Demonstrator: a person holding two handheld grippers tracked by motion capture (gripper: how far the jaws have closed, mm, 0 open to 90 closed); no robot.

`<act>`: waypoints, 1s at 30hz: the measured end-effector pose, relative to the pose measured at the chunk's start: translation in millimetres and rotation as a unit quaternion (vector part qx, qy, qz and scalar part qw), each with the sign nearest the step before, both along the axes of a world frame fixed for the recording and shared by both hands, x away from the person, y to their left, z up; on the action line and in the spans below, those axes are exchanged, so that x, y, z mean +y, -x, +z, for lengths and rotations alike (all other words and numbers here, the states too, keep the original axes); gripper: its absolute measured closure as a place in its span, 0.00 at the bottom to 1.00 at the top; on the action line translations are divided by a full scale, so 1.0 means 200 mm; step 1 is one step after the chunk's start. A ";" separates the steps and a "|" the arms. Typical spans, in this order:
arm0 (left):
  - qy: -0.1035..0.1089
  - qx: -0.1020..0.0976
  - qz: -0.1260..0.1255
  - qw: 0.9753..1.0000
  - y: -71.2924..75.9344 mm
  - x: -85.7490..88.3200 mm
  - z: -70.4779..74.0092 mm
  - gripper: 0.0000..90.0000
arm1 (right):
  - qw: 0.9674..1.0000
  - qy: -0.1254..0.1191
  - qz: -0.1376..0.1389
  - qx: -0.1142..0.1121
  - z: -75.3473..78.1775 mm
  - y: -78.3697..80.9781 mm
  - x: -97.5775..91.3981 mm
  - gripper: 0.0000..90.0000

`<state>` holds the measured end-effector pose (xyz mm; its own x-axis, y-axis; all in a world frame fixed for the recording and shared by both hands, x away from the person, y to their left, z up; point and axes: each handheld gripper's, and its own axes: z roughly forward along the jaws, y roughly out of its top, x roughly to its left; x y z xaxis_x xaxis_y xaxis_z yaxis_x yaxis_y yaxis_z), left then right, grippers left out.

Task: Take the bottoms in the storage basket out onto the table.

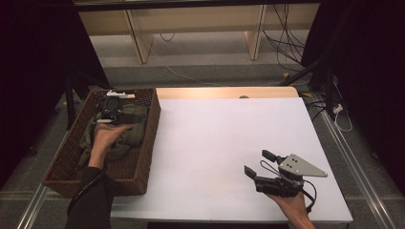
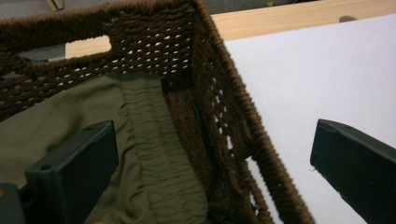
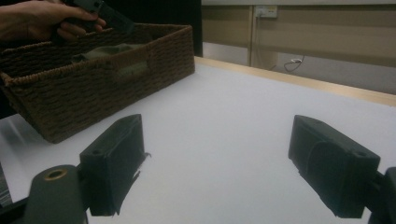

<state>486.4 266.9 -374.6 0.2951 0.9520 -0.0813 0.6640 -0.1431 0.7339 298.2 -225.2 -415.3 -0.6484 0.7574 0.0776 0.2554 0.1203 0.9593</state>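
A person stands at a white table (image 1: pixel 229 143) with a two-jaw gripper in each hand. The landmark is a brown woven basket (image 1: pixel 143 143) at the table's left edge, its long axis running from the person toward the far side. Inside it lies a crumpled olive-green cloth (image 1: pixel 126 136), which looks to be the thing being fetched.

The left gripper (image 1: pixel 114 112) is over the far half of the basket, right above the cloth. In the left gripper view its jaws stand wide apart with nothing between them: one jaw hangs over the cloth (image 2: pixel 154 158) inside the basket, the other lies out past the basket's right wall (image 2: pixel 224 93), over the white table. Whether the inner jaw touches the fabric cannot be told.

The right gripper (image 1: pixel 260 164) hovers well to the right of the basket, near the person's edge of the table, jaws wide and empty, pointing back toward the basket (image 3: pixel 93 79).

The left gripper is by far the nearer. A grasp would likely call for shifting it inward so both jaws clear the wall.
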 end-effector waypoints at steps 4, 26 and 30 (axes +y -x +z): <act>-0.001 0.008 0.007 1.000 0.00 0.04 -0.01 0.01 | 1.000 0.003 0.001 0.000 0.00 0.00 0.00 0.22; -0.019 0.055 0.061 0.996 0.02 0.28 -0.07 0.01 | 1.000 0.001 0.004 0.000 0.00 0.00 0.01 0.22; -0.034 0.066 0.073 0.995 0.02 0.31 -0.09 0.01 | 1.000 0.001 0.004 0.000 0.00 0.00 0.01 0.22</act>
